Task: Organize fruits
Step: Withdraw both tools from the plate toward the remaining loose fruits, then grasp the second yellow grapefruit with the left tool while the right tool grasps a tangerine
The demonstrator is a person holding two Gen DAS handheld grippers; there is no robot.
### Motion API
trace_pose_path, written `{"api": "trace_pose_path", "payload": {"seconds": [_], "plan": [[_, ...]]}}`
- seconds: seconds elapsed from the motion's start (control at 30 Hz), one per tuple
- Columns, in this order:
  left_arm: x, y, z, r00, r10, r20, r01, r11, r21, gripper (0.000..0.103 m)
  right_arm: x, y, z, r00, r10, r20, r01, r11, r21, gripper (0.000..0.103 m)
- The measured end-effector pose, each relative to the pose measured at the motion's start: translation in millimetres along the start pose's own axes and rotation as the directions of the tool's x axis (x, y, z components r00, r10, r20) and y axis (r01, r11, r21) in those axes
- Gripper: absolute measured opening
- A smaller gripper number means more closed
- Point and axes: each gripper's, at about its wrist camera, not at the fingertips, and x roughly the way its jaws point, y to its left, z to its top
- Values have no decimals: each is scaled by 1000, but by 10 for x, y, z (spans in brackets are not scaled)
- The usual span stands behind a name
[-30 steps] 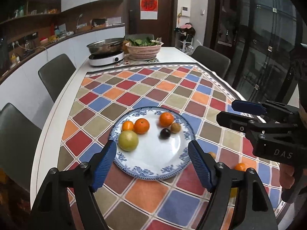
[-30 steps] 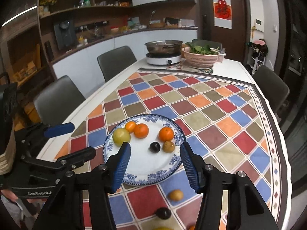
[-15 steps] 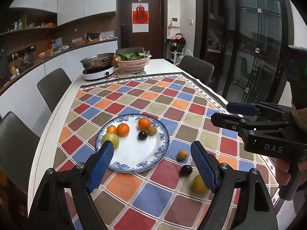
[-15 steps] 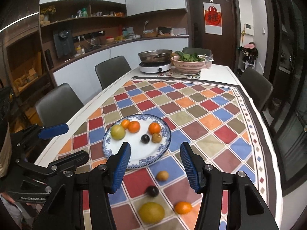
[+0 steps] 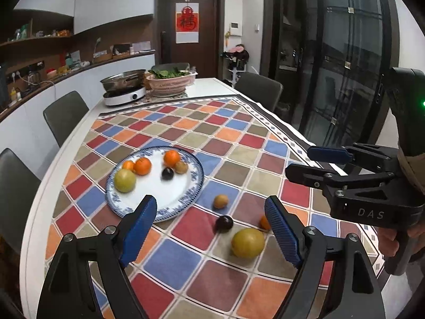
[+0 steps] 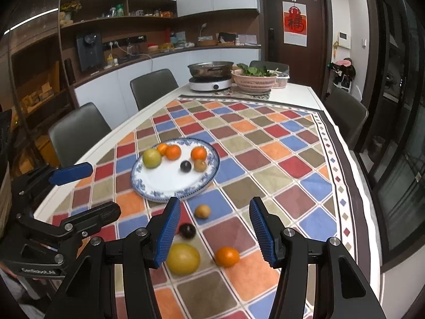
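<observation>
Both grippers hang above the near end of the checked, many-coloured tablecloth [image 6: 265,143] with nothing between their blue ribbed pads. The left gripper [image 5: 209,228] is spread wide, and so is the right gripper [image 6: 215,228], jaws well apart and gripping nothing.

On the round white plate with the blue patterned rim [image 6: 170,183] sit six fruits: a large yellow-green round fruit [image 6: 152,158] at the left, a small orange [image 6: 162,148] touching a bigger orange [image 6: 173,152] just beside it, another orange [image 6: 199,153] further right, a small dark plum [image 6: 186,166] and a small brown kiwi-like fruit [image 6: 200,165] side by side.

Four more fruits lie loose on the cloth, near the plate's front edge: a small tan fruit [image 6: 203,211] closest to the rim, a dark plum [image 6: 187,230] just below it, a large yellow round fruit [image 6: 183,258] nearest the right gripper's left pad, and a loose orange [image 6: 227,257] just to its right, between the pads in the right wrist view.

At the far end of the table stand a steel pan on a white cooker [image 6: 210,78] and a pink basket of greens [image 6: 253,79]
</observation>
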Motion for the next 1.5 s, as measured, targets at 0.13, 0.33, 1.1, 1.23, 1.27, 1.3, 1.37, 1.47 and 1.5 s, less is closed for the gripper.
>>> {"api": "trace_pose_path", "payload": {"seconds": [0.13, 0.33, 1.1, 1.23, 1.27, 1.3, 1.37, 1.47, 1.5], "plan": [[101, -104, -104, 1000, -14, -10, 14, 1000, 11, 83, 60, -68, -137, 1000, 4, -25, -5, 1000, -22, 55], [310, -243, -267, 998, -43, -56, 46, 997, 55, 83, 161, -153, -314, 998, -3, -62, -1, 999, -53, 55], [1008, -417, -528, 963, -134, -236, 201, 936, 288, 83, 797, -185, -767, 958, 33, -284, -87, 980, -179, 54], [1091, -436, -523, 955, -142, -260, 224, 920, 322, 76, 866, -168, -784, 953, 38, -301, -101, 975, -197, 54], [1111, -438, -525, 952, -146, -268, 232, 917, 325, 76, 884, -167, -787, 952, 39, -303, -103, 975, -197, 54], [1130, -437, -525, 950, -148, -276, 238, 914, 328, 74, 901, -166, -788, 951, 42, -306, -107, 975, -197, 54], [1163, -443, -529, 943, -161, -292, 257, 909, 328, 71, 927, -164, -789, 950, 41, -308, -107, 974, -201, 54], [1188, -441, -535, 934, -181, -308, 279, 908, 313, 64, 969, -165, -791, 949, 46, -313, -114, 973, -200, 54], [1195, -431, -539, 929, -196, -315, 292, 910, 295, 59, 982, -167, -789, 948, 47, -314, -114, 973, -199, 54]]}}
